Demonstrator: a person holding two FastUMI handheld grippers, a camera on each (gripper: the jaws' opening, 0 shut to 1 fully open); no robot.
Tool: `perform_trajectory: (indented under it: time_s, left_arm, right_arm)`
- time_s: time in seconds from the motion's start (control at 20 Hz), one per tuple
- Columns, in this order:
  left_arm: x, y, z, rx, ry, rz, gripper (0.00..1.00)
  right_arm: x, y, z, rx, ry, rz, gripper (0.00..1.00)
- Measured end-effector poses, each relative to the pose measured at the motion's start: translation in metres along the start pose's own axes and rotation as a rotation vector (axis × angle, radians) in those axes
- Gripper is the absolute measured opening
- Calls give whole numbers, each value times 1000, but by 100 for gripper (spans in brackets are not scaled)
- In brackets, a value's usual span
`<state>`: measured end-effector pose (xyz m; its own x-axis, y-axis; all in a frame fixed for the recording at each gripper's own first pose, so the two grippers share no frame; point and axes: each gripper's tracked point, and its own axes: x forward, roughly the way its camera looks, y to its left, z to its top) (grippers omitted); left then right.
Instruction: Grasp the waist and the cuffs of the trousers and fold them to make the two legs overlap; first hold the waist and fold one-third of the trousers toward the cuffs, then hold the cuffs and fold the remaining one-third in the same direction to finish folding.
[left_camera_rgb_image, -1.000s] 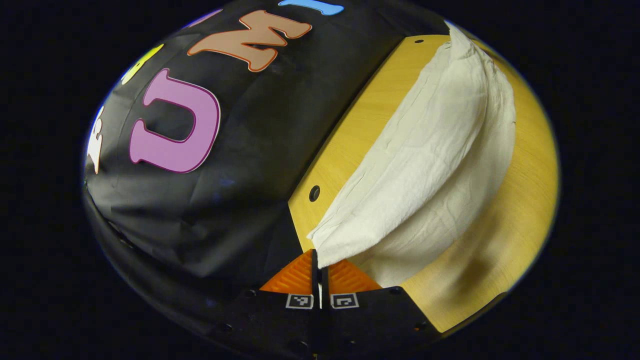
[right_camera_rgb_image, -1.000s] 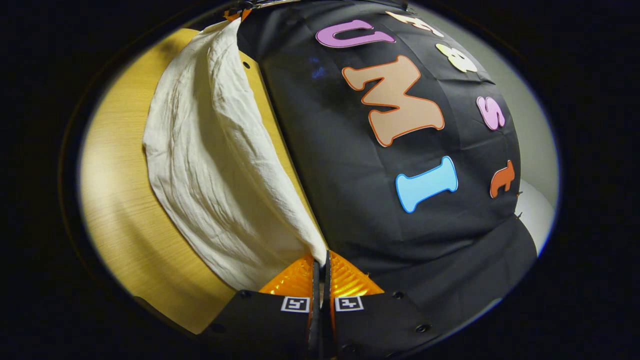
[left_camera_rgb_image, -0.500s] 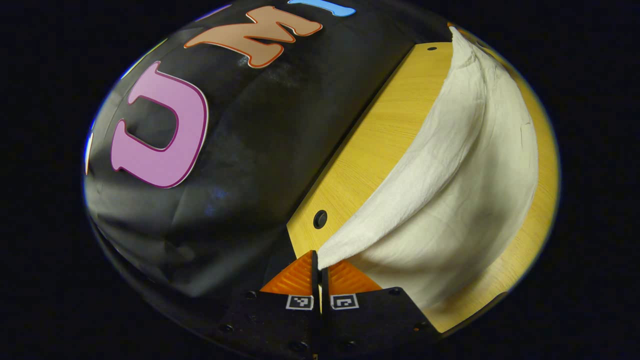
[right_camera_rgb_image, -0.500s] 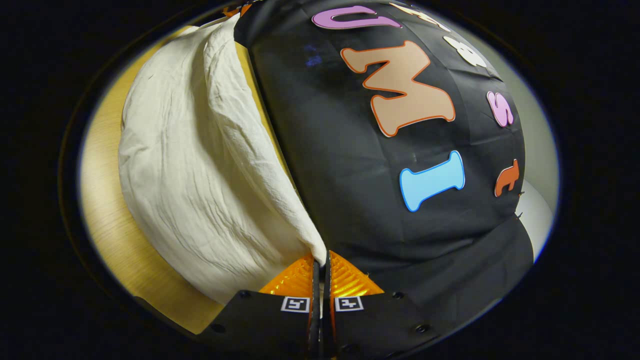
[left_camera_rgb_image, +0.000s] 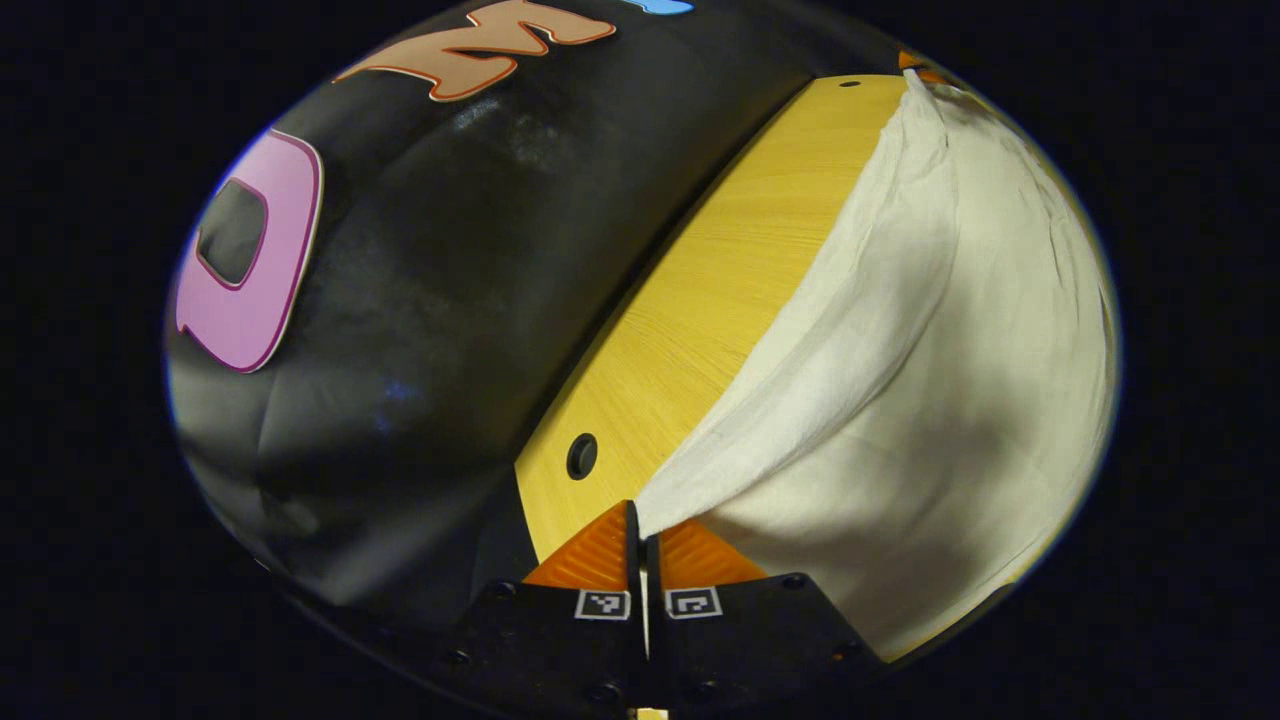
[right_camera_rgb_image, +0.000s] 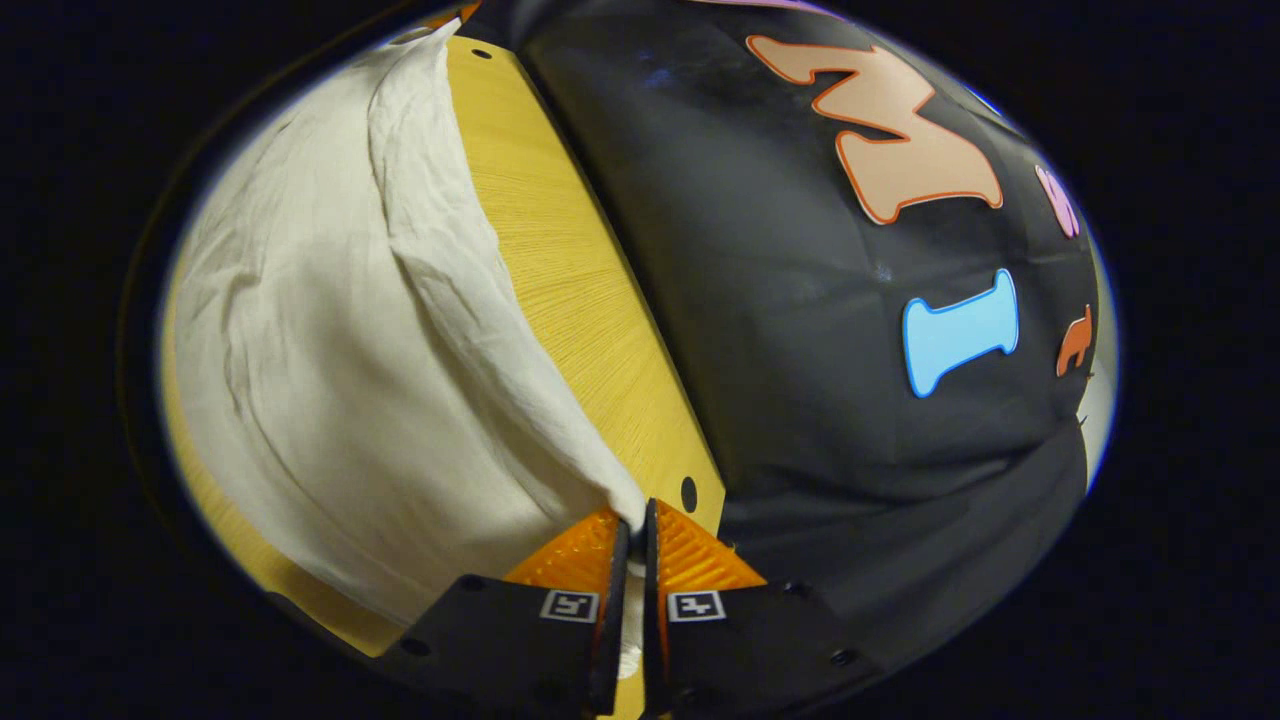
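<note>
Cream-white trousers (left_camera_rgb_image: 930, 360) lie on the wooden table (left_camera_rgb_image: 700, 300), with one long edge lifted off the wood. My left gripper (left_camera_rgb_image: 640, 520) is shut on one corner of that raised edge. In the right gripper view the same trousers (right_camera_rgb_image: 330, 330) spread to the left, and my right gripper (right_camera_rgb_image: 636, 520) is shut on the other corner of the lifted edge. The cloth edge runs taut between the two grippers. The far tip of the right gripper (left_camera_rgb_image: 915, 62) peeks out at the top of the left gripper view. Whether each held end is waist or cuffs cannot be told.
A strip of bare wooden table (right_camera_rgb_image: 570, 260) lies between the trousers and the black booth wall (right_camera_rgb_image: 830, 300). Small round holes (left_camera_rgb_image: 582, 456) mark the table's corners, one (right_camera_rgb_image: 688, 494) near my right gripper. The booth wall (left_camera_rgb_image: 430, 280) hangs close along the table's far edge.
Both grippers have carried the lifted edge away from the booth wall and across the lower layer. More bare wood shows by the wall, and the trousers take up more of each view.
</note>
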<state>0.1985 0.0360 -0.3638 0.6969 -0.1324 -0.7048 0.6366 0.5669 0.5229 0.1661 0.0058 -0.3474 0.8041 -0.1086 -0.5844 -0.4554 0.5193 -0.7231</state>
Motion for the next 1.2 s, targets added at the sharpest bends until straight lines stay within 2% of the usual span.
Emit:
perform_trajectory:
  time_s: [0.05, 0.1, 0.15, 0.2, 0.25, 0.4, 0.45, 0.5, 0.7, 0.85, 1.05, 1.2]
  left_arm:
    - [0, -3, 1, -15, -5, -7, 27]
    - [-2, -4, 1, -28, -7, -8, 54]
    - [-4, -6, 1, -45, -9, -6, 82]
    - [-11, -5, 5, -61, -11, 5, 87]
    - [-14, -4, 7, -81, -17, 21, 96]
    - [-36, 4, 17, -181, -45, 92, 96]
    - [-45, 4, 23, -226, -57, 107, 100]
    - [-56, 2, 27, -273, -68, 115, 96]
    - [-99, -2, 57, -415, -141, 143, 96]
    - [-126, -10, 86, -519, -215, 123, 96]
    - [-158, -28, 127, -634, -295, 85, 96]
    - [-174, -36, 151, -661, -332, 58, 96]
  right_arm:
    - [-4, -1, 1, 15, -2, 0, 28]
    - [-7, -1, 3, 34, -4, 4, 25]
    - [-11, -1, 6, 53, -10, 12, 50]
    - [-14, 0, 6, 72, -13, 22, 75]
    - [-20, -3, 5, 86, -16, 19, 100]
    - [-35, -6, 1, 172, -38, 18, 98]
    - [-38, -8, -2, 205, -41, 21, 98]
    - [-41, -11, -5, 245, -41, 20, 98]
    - [-56, -20, -25, 465, -35, 35, 98]
    - [-61, -27, -41, 630, -31, 39, 98]
    - [-66, -28, -61, 780, -29, 71, 98]
    - [-71, -31, -75, 926, -33, 96, 98]
